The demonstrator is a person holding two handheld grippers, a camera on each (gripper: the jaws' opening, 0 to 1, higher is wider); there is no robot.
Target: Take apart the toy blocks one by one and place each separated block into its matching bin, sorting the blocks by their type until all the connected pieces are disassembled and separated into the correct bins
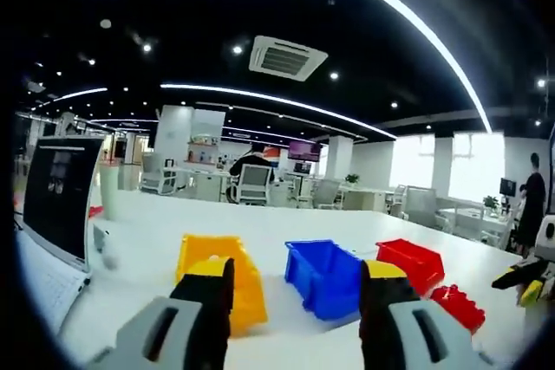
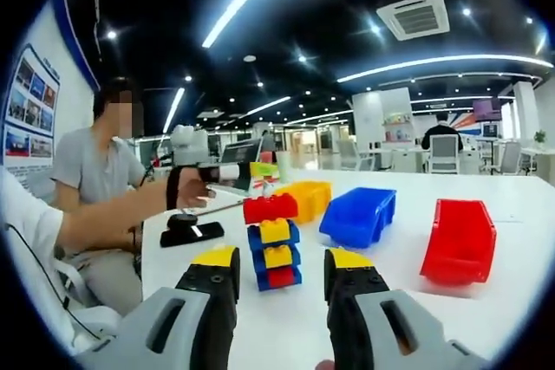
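Observation:
In the right gripper view a block stack [image 2: 276, 249] stands upright on the white table [image 2: 390, 301], just ahead of my right gripper [image 2: 282, 259], whose jaws are open and hold nothing. A long red block [image 2: 269, 207] tops yellow, blue and red pieces. Behind it stand a yellow bin [image 2: 305, 197], a blue bin [image 2: 360, 214] and a red bin [image 2: 460, 240]. My left gripper [image 1: 299, 273] is open and holds nothing, facing the yellow bin [image 1: 221, 279], blue bin [image 1: 325, 275] and red bin [image 1: 412, 262]. A red block [image 1: 460, 305] shows at the right.
A laptop [image 1: 56, 197] sits at the table's left edge. A black object [image 2: 191, 230] lies left of the stack. A person in a grey shirt [image 2: 95, 171] sits beside the table. A hand holds the left gripper [image 2: 195, 166] over the far side.

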